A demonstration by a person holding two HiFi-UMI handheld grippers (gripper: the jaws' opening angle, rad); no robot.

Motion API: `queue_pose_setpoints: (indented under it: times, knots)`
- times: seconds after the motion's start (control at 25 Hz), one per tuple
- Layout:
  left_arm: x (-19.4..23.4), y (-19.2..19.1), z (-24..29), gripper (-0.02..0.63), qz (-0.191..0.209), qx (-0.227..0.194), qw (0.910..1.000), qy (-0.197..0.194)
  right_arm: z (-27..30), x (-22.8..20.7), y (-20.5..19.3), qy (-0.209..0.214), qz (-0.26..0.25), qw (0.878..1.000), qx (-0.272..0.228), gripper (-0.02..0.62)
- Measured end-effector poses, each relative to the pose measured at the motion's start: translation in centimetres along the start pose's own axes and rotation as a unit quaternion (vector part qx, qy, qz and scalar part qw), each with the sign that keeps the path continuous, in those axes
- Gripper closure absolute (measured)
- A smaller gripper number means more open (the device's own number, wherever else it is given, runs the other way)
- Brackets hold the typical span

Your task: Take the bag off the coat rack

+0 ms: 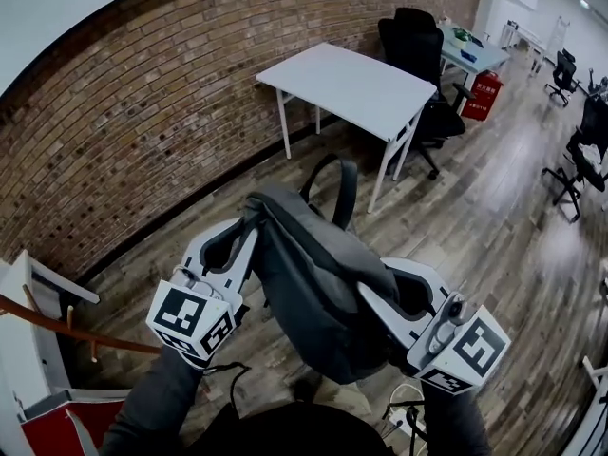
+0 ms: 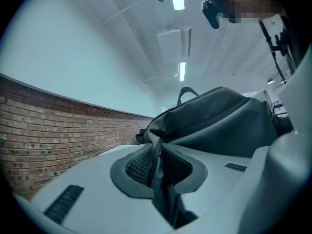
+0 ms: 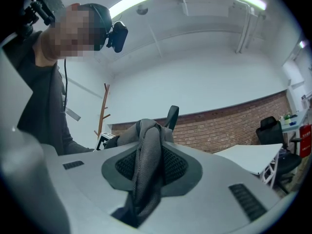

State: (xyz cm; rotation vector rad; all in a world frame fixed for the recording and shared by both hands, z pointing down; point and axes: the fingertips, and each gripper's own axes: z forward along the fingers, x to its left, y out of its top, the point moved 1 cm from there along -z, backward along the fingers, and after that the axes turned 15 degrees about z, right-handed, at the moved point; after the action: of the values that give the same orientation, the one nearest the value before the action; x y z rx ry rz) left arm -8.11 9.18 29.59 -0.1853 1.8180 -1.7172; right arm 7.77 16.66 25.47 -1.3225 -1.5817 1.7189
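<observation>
Two things look settled from where I stand: the backpack is off its peg, and both grippers have hold of it.

The wooden coat rack [image 3: 104, 108] stands against the white wall. What shows of its pegs in the right gripper view is bare. The brick wall [image 1: 142, 112] starts just beside the rack and runs on away from it. The white table [image 1: 351, 84] sits along that wall, well apart from the rack.

The dark grey backpack [image 1: 313, 283] hangs in the air, also well apart from the rack and on the table's side of it. It is slung between the two grippers in front of the person, and its carry loop [image 1: 342, 190] stands up on the side away from the rack. Nothing of the rack touches the backpack in any view.

The left gripper [image 2: 156, 169] has its jaws drawn in narrow, pinching a fold of the backpack's shell [image 2: 157, 155] where a dark seam or zip line runs. The right gripper [image 3: 146, 167] is likewise nearly closed, its pads pressing a bunched length of mesh fabric [image 3: 145, 155]. I take this for the padded back of a shoulder strap, though I cannot be sure.

By my judgement the lift-off itself is done. All that could be left is carrying the backpack clear and setting it down somewhere. The task names no place for that, and the table is the only bare surface near.
</observation>
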Motion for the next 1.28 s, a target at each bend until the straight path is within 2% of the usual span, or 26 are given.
queue_pose_setpoints:
  times: [0.24,0.84,1.28]
  knots:
    - [1.4,0.6,5.7,0.54,0.009,-0.006,0.9999,0.011,0.9,-5.6,2.4,0.01,-0.005,1.0,-0.015,0.506]
    - [5.5,1.0,19.4,0.54,0.003,-0.002,0.9988,0.049,4.4,-19.4,8.0,0.038,-0.003,0.999,-0.011,0.505]
    - [9.3,-0.9,27.0,0.54,-0.003,0.0,0.9983,0.057,8.5,-27.3,9.4,0.043,0.004,0.999,-0.005,0.505]
